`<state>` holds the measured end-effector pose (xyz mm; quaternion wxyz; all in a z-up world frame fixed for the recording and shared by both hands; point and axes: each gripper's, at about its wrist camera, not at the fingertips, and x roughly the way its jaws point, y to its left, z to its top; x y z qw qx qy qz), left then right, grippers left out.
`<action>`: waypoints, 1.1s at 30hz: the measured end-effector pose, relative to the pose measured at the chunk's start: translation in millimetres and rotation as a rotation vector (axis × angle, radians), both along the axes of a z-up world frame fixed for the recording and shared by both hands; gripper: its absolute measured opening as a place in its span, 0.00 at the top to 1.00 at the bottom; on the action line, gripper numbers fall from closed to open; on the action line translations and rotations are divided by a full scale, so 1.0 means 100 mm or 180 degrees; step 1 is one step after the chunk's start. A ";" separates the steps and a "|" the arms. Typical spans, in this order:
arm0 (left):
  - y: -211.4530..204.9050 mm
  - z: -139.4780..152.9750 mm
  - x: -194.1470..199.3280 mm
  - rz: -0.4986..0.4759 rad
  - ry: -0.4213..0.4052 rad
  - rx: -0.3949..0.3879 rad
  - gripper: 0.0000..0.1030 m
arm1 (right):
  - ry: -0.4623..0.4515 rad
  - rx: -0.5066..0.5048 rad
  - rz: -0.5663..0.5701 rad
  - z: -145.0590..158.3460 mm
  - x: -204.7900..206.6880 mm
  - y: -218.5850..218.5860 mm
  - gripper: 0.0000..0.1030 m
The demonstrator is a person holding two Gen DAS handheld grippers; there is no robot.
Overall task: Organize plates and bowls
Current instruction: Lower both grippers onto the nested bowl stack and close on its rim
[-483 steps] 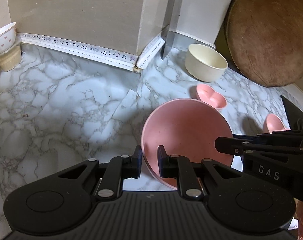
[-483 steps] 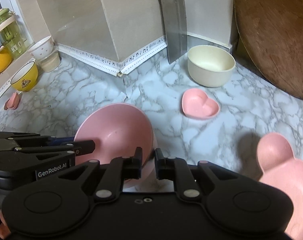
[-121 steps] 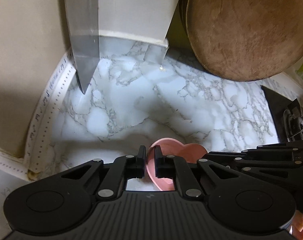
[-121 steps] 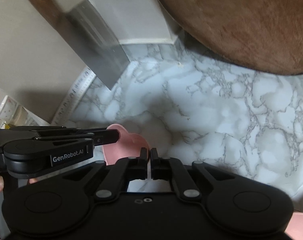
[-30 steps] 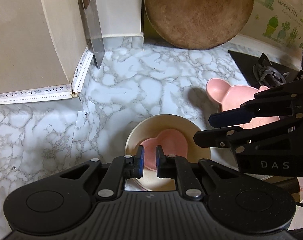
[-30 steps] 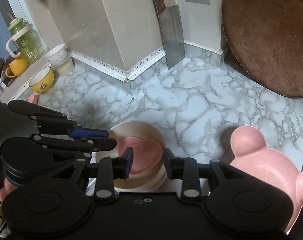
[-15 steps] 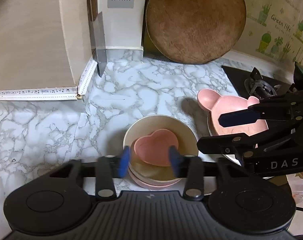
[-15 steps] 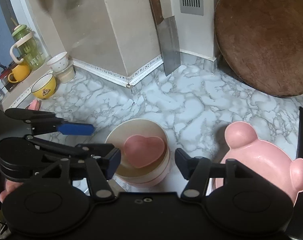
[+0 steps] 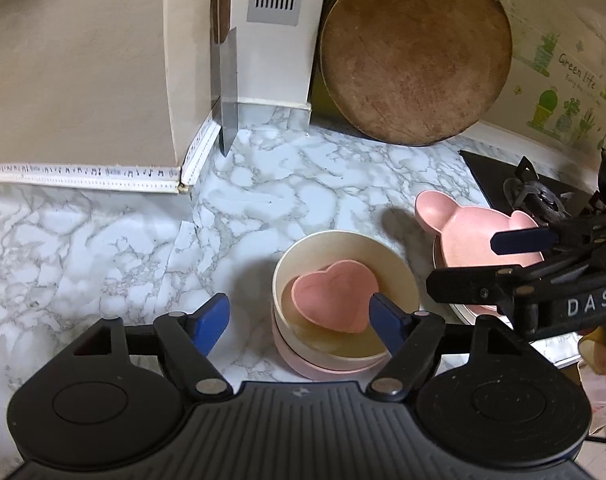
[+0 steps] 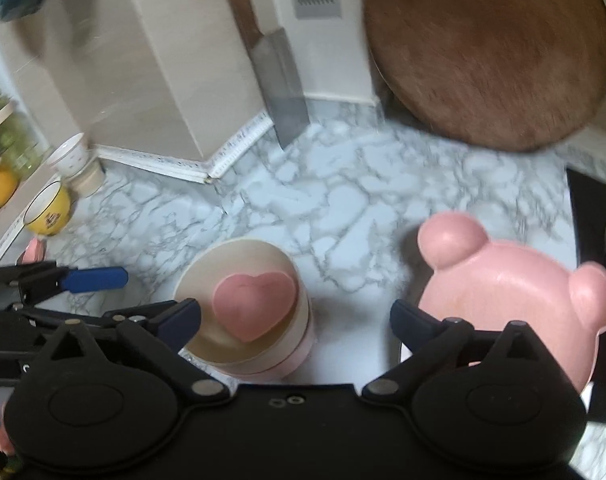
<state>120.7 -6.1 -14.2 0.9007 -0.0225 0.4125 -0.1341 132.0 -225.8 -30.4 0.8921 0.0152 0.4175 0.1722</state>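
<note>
Leaning against the back wall, the round wooden board (image 9: 415, 52) ran off the top edge in the right wrist view, while the left wrist view caught nearly all of it. The marble surface (image 9: 103, 248) lay partly hidden behind both tools. The bear-shaped pink plate (image 10: 515, 300) sat to the right, its near edge covered by a finger. The cream bowl (image 9: 345, 248) stood nested in a pink bowl (image 9: 323, 366), only a rim of that one showing. The heart-shaped pink dish (image 9: 335, 296) rested inside the cream bowl. Tilted down over the stack, the left hand-held gripper (image 9: 299, 316) had just been opening, released, the dish lying free beyond it. The right hand-held gripper (image 10: 295, 320) also spread wide, gripping nothing. Only the right view showed the yellow cup (image 10: 49, 210), blurred.
</note>
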 end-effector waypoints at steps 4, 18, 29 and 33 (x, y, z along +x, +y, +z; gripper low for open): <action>0.04 -0.12 0.09 0.0087 0.0182 -0.0106 0.26 | 0.0249 0.0120 -0.0127 -0.13 0.10 -0.04 0.01; 0.15 -0.40 0.38 0.0372 0.0574 -0.0302 0.26 | 0.0509 0.0145 -0.0214 -0.29 0.22 -0.03 0.14; 0.12 -0.54 0.45 0.0374 0.0729 -0.0163 0.26 | 0.0620 0.0003 -0.0074 -0.43 0.28 0.14 0.26; 0.09 -0.55 0.47 0.0354 0.0755 -0.0087 0.26 | 0.0661 -0.0029 -0.0047 -0.46 0.31 0.17 0.29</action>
